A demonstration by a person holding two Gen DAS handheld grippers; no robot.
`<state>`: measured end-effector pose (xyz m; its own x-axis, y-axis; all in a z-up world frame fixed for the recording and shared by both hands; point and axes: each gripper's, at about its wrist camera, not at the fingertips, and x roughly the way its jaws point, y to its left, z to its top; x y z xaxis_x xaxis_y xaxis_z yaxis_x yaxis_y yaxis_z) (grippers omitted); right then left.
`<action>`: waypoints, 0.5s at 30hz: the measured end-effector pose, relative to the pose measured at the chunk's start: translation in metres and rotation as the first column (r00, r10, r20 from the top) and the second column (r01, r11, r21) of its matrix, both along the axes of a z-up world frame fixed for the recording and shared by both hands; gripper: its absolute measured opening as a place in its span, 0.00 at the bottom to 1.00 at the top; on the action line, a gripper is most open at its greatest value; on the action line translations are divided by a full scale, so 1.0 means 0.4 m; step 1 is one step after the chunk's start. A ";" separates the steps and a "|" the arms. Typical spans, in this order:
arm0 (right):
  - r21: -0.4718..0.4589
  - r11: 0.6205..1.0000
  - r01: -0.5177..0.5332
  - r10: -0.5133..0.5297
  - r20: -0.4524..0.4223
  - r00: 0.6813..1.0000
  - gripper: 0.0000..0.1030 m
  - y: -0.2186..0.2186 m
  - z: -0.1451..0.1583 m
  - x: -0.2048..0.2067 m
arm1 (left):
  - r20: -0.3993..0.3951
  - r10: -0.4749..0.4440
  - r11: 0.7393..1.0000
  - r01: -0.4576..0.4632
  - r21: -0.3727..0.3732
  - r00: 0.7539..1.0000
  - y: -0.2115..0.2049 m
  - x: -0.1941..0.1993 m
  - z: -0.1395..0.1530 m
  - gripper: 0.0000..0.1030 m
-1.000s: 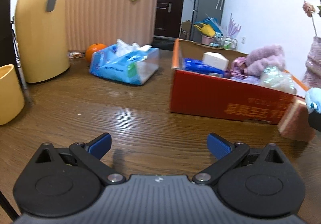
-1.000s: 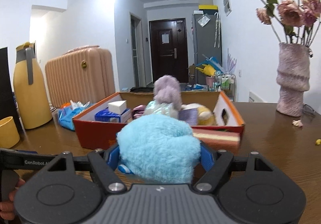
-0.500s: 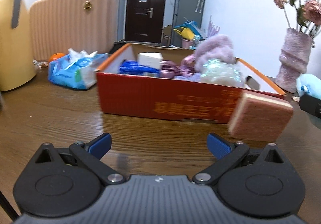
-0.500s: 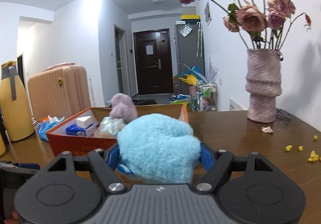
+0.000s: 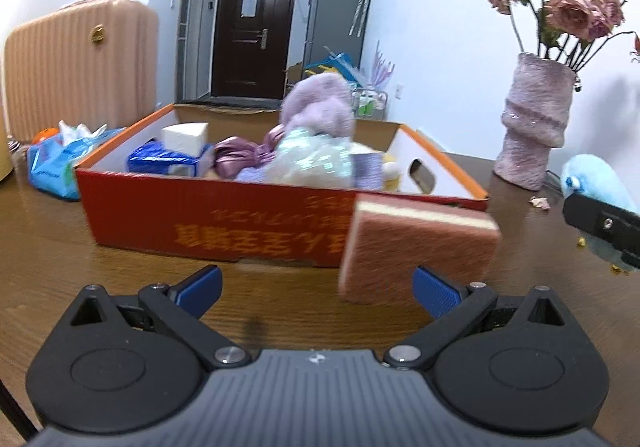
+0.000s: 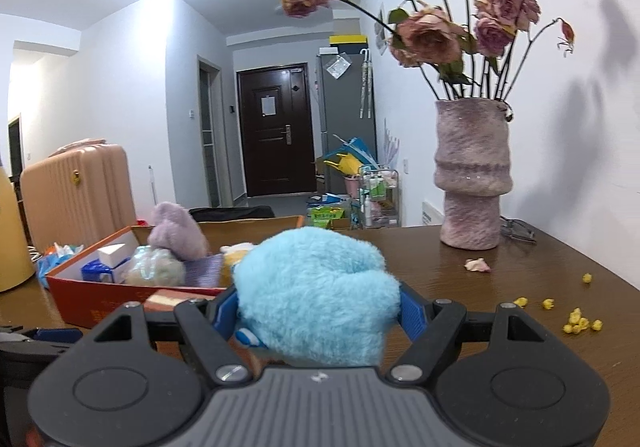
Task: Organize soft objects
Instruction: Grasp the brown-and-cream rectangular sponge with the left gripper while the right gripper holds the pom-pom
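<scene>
A fluffy light blue plush toy fills the jaws of my right gripper, which is shut on it; the same blue plush toy shows at the right edge of the left wrist view. My left gripper is open and holds nothing. Just ahead of its right finger a pink sponge stands on edge against the red cardboard box. The box holds a purple plush, a satin bow, a shiny wrapped bundle and a blue packet.
A textured pink vase of dried roses stands on the wooden table at the right, with petals and yellow crumbs near it. Left of the box lie a blue tissue pack and an orange; a pink suitcase stands behind.
Both grippers have swung to the right along the table. The box and sponge have slid from the right to the centre of the left wrist view; the vase is now nearer in the right wrist view.
</scene>
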<state>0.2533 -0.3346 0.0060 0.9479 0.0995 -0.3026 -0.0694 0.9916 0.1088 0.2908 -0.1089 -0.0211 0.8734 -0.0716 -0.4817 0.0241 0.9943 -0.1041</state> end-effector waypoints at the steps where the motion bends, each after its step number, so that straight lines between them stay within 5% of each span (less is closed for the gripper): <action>1: 0.000 1.000 0.005 -0.005 -0.001 1.000 0.74 -0.008 -0.001 0.001 | 0.005 -0.005 1.000 0.005 0.001 1.000 -0.010 0.001 0.001 1.00; 15: -0.027 0.999 0.046 -0.046 -0.007 0.999 0.74 -0.078 -0.010 0.016 | 0.066 -0.060 0.998 0.059 0.020 0.996 -0.126 0.022 0.014 1.00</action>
<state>0.2598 -0.3660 0.0020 0.9491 0.0476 -0.3114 -0.0230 0.9964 0.0822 0.2997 -0.1594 -0.0157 0.8981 -0.1160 -0.4241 0.0892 0.9926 -0.0826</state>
